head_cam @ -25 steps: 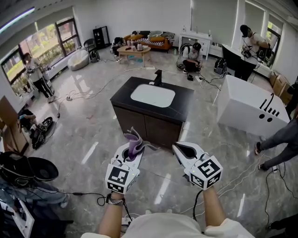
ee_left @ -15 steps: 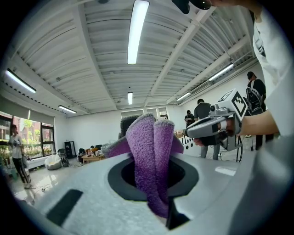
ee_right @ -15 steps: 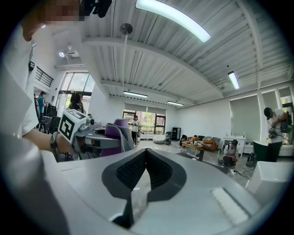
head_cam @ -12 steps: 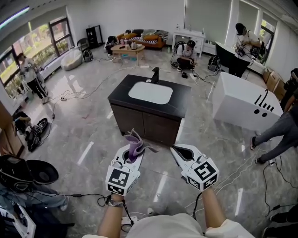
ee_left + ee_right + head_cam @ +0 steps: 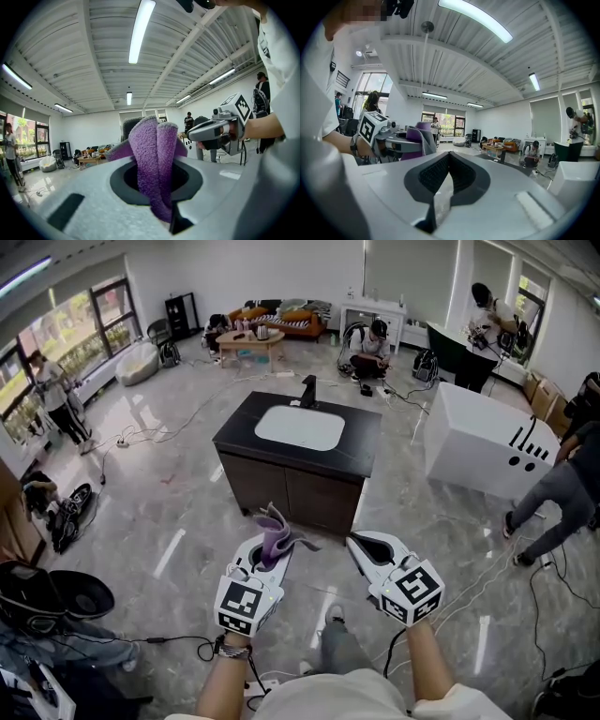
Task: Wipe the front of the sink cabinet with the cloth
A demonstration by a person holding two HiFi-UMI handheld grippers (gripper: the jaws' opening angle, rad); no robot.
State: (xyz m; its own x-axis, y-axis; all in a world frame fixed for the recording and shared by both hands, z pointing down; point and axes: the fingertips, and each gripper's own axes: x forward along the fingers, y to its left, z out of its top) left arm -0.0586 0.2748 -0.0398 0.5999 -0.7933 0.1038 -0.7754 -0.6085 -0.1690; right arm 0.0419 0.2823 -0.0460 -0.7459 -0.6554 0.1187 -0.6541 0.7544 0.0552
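Observation:
The sink cabinet [image 5: 295,491] stands ahead of me on the floor, dark wood fronts under a black top with a white basin [image 5: 300,427] and a black tap. My left gripper [image 5: 265,552] is shut on a purple cloth [image 5: 273,529] that sticks up out of its jaws; the cloth [image 5: 152,161] fills the left gripper view. My right gripper [image 5: 367,546] is shut with nothing in it, its dark pads [image 5: 459,176] pressed together. Both grippers hang in the air a short way in front of the cabinet front, apart from it.
A big white box [image 5: 483,442] stands right of the cabinet. Cables [image 5: 178,418] trail over the glossy floor. A person's legs [image 5: 553,502] are at the right edge; other people sit and stand at the back by a sofa [image 5: 281,320] and tables.
The cabinet has drawn a little closer and higher in the head view as I step forward; my foot now shows below. Both grippers keep their hold and position.

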